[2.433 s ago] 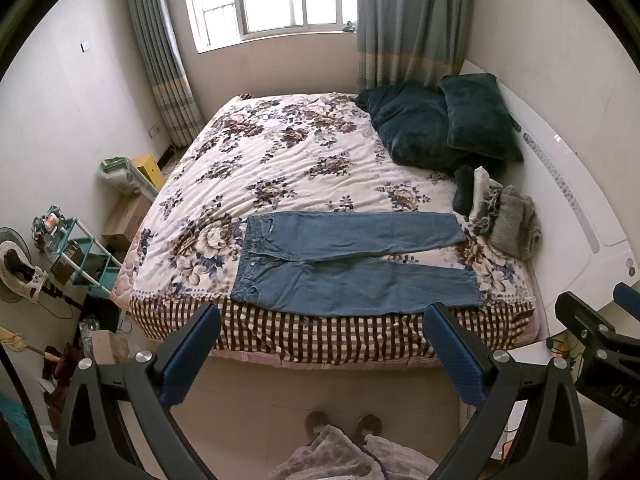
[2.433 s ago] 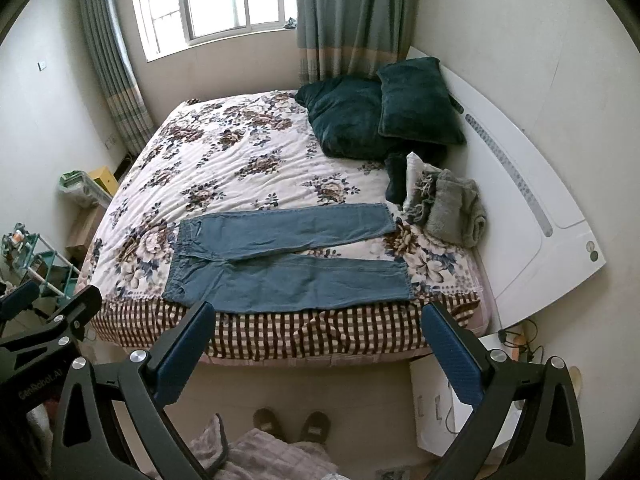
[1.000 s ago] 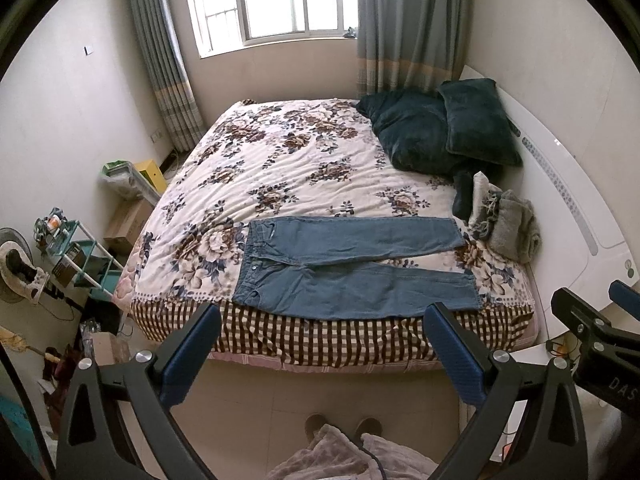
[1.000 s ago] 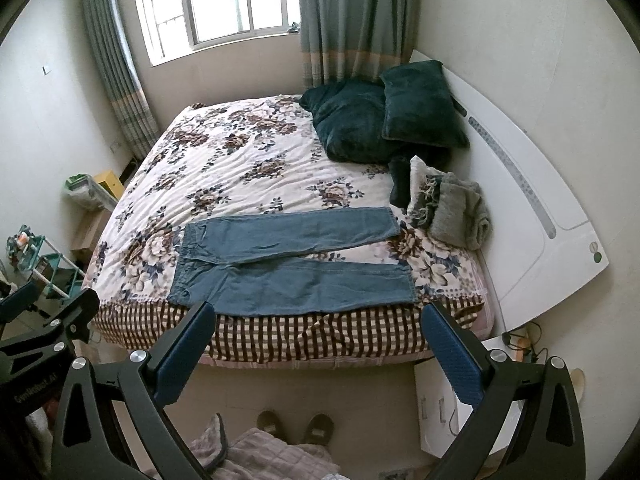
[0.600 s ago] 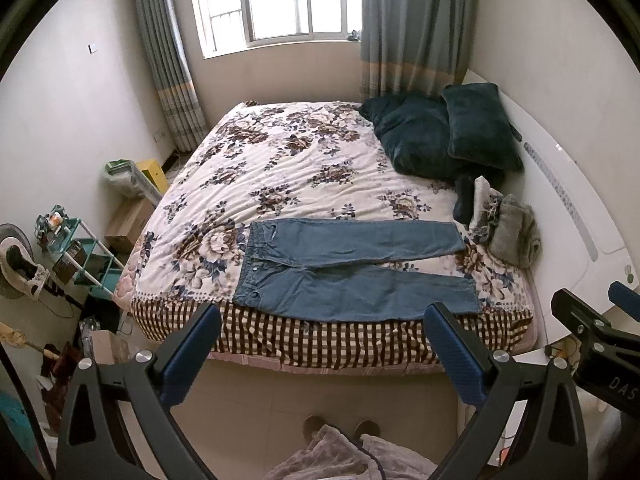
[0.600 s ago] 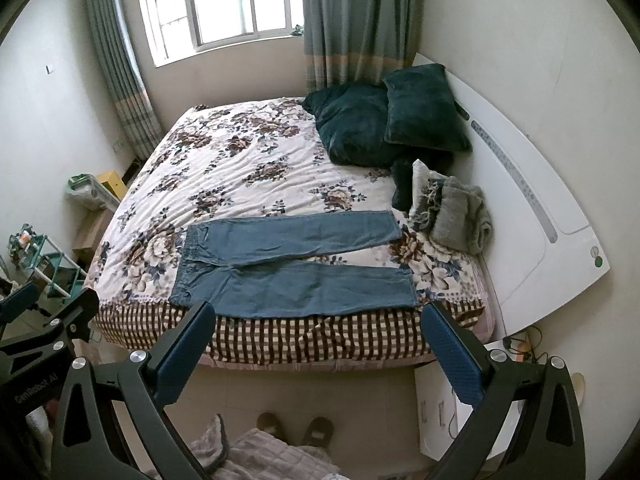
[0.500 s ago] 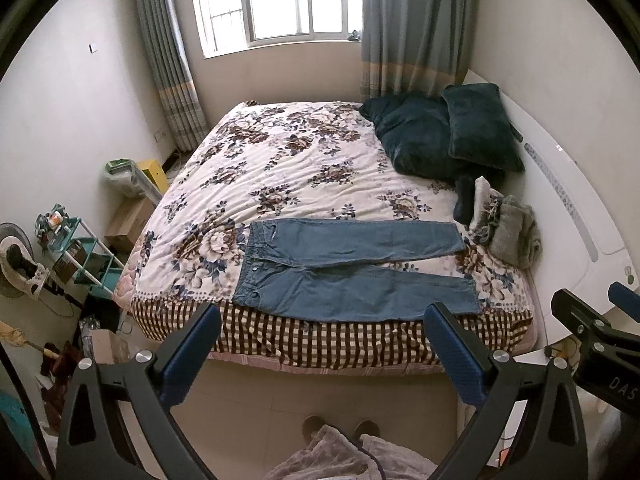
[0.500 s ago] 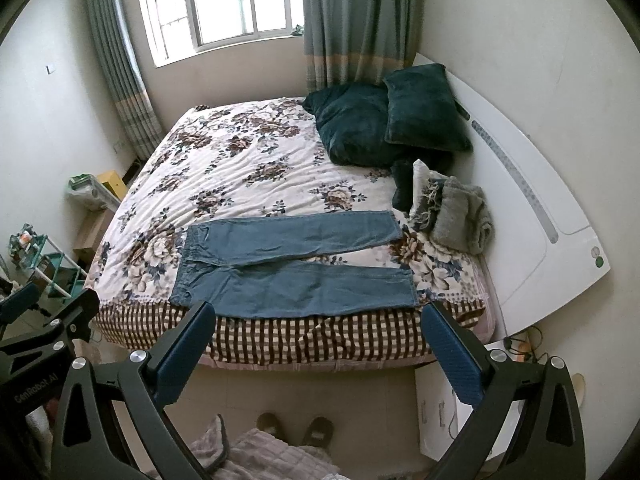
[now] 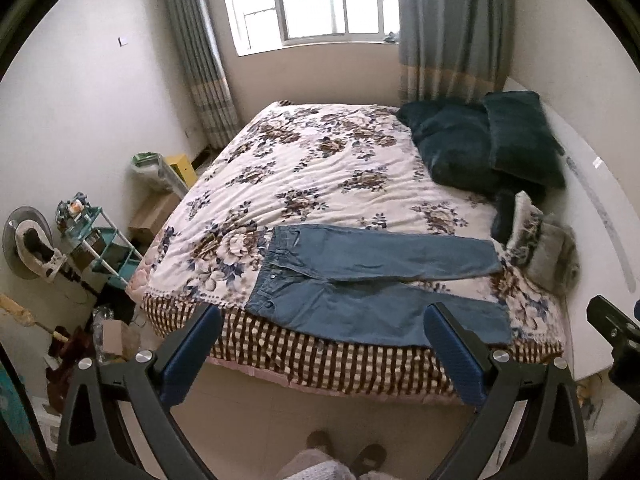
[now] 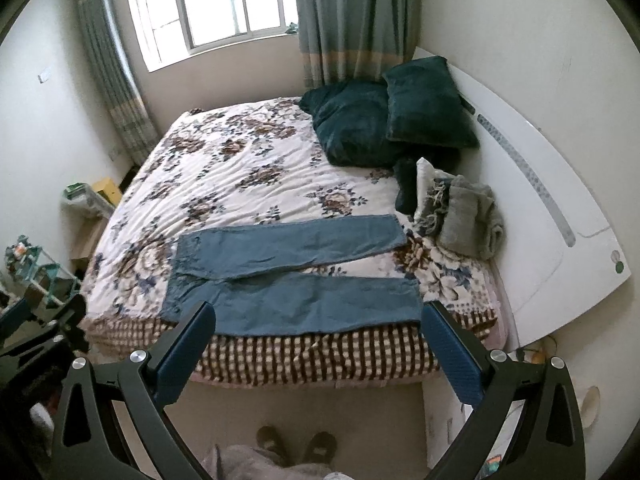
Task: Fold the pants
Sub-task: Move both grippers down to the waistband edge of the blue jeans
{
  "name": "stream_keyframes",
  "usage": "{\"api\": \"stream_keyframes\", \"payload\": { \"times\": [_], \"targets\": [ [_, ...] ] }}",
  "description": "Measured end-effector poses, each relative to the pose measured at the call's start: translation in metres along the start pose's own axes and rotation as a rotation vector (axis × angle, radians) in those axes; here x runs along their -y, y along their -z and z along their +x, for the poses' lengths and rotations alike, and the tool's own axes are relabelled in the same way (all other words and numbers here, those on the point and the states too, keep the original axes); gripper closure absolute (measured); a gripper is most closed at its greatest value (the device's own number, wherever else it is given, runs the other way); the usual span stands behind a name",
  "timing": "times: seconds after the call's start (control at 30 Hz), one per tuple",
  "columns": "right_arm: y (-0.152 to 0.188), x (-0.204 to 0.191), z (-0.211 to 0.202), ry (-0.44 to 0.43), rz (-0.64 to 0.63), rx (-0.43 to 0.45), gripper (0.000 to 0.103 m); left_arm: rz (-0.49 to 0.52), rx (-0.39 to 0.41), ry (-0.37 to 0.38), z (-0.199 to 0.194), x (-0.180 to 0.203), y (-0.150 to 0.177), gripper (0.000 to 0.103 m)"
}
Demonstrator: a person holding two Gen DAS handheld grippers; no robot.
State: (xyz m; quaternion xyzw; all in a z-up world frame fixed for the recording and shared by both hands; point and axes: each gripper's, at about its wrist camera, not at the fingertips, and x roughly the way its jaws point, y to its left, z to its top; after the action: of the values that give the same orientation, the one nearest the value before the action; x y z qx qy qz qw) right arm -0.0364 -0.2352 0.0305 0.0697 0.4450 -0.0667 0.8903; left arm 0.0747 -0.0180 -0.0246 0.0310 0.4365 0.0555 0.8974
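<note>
The pants (image 9: pixel 376 280) are lying spread flat along the near edge of the bed (image 9: pixel 320 168), waistband to the left and both legs running to the right. The far leg is angling slightly away from the near one, so a strip of flowered cover is showing between them toward the cuffs. No fold is showing anywhere in the cloth, so by my reading the task is only starting: the legs are waiting to be brought one over the other, and the length to be doubled after that.

Both tools are hanging well back from the bed, above the floor, touching nothing. The left gripper (image 9: pixel 320 344) is holding its jaws wide apart and empty, and the right gripper (image 10: pixel 316 340) is doing the same.

A pile of gray folded cloth (image 10: pixel 468 224) is sitting just beyond the cuffs at the right, near the white headboard (image 10: pixel 540 208), with dark green pillows (image 10: pixel 384 120) farther back. The person's feet (image 10: pixel 296 446) are showing on the floor below.
</note>
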Motion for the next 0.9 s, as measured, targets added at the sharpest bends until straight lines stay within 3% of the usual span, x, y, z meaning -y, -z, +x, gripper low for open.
{"api": "stream_keyframes", "payload": {
  "times": [0.37,0.63,0.9],
  "targets": [
    [-0.058,0.007,0.175,0.067,0.056,-0.085,0.0,0.06,-0.086,-0.028,0.147,0.018,-0.051,0.0],
    [-0.127,0.001,0.341,0.121,0.108,-0.166,0.0,0.122,-0.196,0.03,0.3,0.035,-0.118,0.0],
    [-0.16,-0.01,0.504,0.177,0.048,-0.25,0.0,0.257,-0.255,0.039,0.442,0.07,-0.152,0.0]
  ]
}}
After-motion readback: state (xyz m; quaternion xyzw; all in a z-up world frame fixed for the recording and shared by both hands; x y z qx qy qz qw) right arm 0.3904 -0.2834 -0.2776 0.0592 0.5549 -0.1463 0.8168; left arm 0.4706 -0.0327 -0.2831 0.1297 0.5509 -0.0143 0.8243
